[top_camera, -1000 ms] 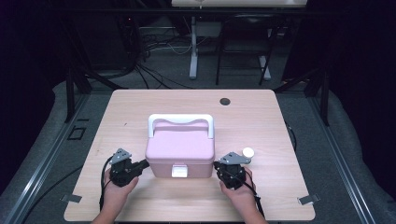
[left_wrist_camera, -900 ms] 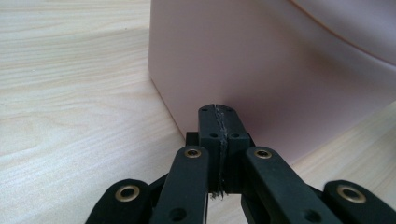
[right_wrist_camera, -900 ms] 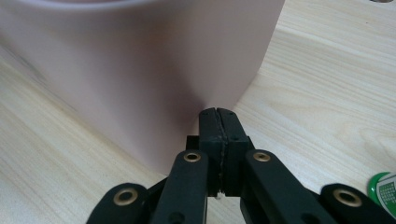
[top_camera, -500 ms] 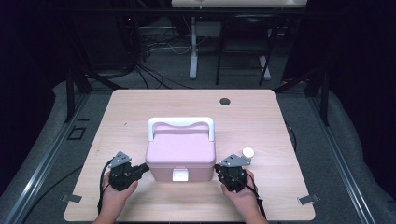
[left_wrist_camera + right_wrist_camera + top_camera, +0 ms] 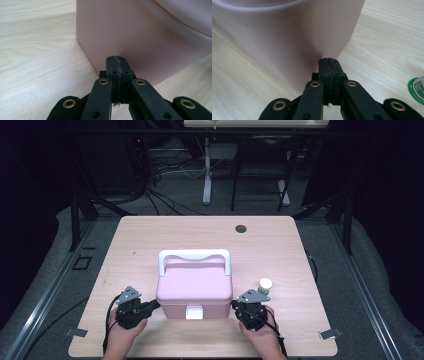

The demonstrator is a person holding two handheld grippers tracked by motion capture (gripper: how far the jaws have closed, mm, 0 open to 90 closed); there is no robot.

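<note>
One pink box point(image 5: 195, 287) with one white handle point(image 5: 194, 256) is seen near the front of the wooden surface point(image 5: 150, 235). Two claws flank it: the left claw point(image 5: 116, 60) and right claw point(image 5: 329, 61) are each pressed together, empty, tips against its sides. One white-capped bottle point(image 5: 264, 285) stands just right.

Green-rimmed round object point(image 5: 417, 90) cut by the right edge, unidentifiable; pink box point(image 5: 140, 32) top cropped in both gripper views.

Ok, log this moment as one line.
left gripper: shut, at pink box left side | right gripper: shut, at right side | small bottle: upright, right of box
</note>
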